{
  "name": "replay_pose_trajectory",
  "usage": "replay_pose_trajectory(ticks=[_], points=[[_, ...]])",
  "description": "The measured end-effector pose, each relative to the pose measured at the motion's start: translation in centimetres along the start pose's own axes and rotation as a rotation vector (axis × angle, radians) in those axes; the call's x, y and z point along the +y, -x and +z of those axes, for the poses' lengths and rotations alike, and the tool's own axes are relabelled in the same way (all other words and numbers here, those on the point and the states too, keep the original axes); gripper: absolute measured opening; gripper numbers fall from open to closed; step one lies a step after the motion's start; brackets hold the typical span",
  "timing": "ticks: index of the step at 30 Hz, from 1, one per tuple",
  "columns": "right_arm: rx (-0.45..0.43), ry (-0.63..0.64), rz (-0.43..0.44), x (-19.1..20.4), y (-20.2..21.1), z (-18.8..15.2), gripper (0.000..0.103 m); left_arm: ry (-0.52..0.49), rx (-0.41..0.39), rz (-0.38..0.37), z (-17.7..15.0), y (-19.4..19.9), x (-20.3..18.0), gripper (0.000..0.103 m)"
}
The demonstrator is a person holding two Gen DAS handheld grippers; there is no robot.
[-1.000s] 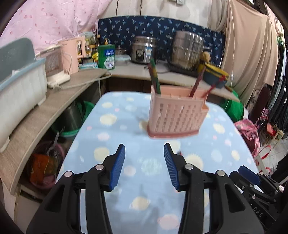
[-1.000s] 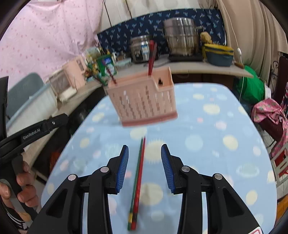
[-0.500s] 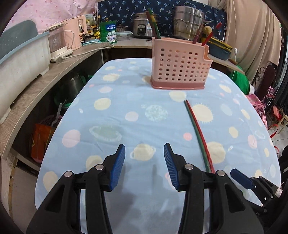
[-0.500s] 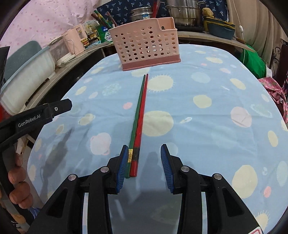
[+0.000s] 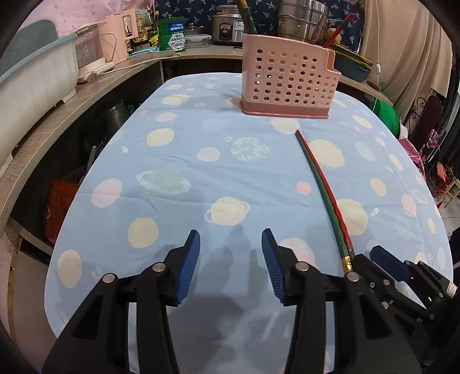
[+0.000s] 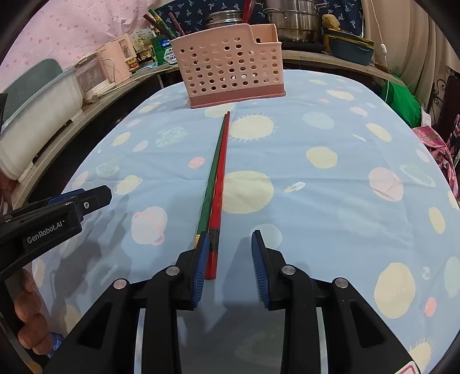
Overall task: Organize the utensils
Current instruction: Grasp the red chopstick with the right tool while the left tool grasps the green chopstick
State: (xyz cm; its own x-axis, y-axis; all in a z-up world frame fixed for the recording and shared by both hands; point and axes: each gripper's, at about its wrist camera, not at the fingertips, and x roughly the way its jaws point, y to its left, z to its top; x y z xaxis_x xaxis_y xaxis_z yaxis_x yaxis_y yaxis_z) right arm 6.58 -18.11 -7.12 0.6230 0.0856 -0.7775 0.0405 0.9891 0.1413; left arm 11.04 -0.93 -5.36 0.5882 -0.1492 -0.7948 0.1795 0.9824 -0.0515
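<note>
Lying on the table (image 6: 330, 201) under a blue planet-print cloth were 2 chopsticks, side by side and touching: 1 red chopstick (image 6: 220, 184) and 1 green chopstick (image 6: 211, 178), tips pointing toward the pink perforated holder (image 6: 230, 66). That holder stood upright at the table's far end, near the tips but apart from them, with several more chopsticks (image 5: 335, 31) standing in it. The right gripper (image 6: 228, 256) was spread wide, low over the near ends of the pair; the red one's butt lay between its jaws, just beside the left blue pad (image 6: 201, 261), and the green one's end disappeared behind that pad. Contact could not be told. The left gripper (image 5: 230, 259) was likewise spread and held nothing, poised over bare cloth to the left of the pair. Behind the table ran a wooden counter (image 5: 72, 106) carrying steel pots (image 5: 302, 20) and a green tin (image 5: 174, 36).
</note>
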Motion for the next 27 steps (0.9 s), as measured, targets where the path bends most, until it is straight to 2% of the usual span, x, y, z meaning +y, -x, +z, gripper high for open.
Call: replay_pose_trajectory(ticks=[3,7,9,14,16,17,20,24,27], points=[[0.015,0.023,0.000,0.7,-0.3,-0.2,0.022,-0.002,0.005,-0.003,-0.2,-0.2,-0.2,0.042],[-0.002,0.069,-0.048,1.2,-0.4,-0.5,0.015,-0.006,0.011,-0.009,-0.3,-0.3,-0.4,0.042],[-0.001,0.051,-0.043,0.8,-0.4,-0.4,0.007,-0.007,0.014,-0.013,-0.3,-0.4,-0.5,0.042],[-0.011,0.023,-0.048,-0.2,0.1,-0.3,0.007,-0.019,0.016,-0.032,-0.6,-0.3,-1.2,0.045],[-0.018,0.017,-0.048,-0.5,0.6,-0.2,0.007,-0.030,0.013,-0.034,-0.7,-0.2,-1.8,0.054],[-0.022,0.014,-0.050,-0.6,0.8,-0.2,0.007,-0.035,0.012,-0.039,-0.7,-0.2,-2.1,0.055],[-0.033,0.005,-0.052,-1.3,1.6,0.0,0.007,-0.044,0.025,-0.072,-0.9,-0.2,-3.5,0.057],[-0.042,-0.023,-0.039,-2.4,2.6,0.0,0.007,-0.052,0.044,-0.123,-1.3,-0.5,-5.6,0.066],[-0.046,-0.033,-0.036,-3.1,3.0,-0.1,0.007,-0.064,0.070,-0.150,-1.8,-1.0,-7.0,0.067]])
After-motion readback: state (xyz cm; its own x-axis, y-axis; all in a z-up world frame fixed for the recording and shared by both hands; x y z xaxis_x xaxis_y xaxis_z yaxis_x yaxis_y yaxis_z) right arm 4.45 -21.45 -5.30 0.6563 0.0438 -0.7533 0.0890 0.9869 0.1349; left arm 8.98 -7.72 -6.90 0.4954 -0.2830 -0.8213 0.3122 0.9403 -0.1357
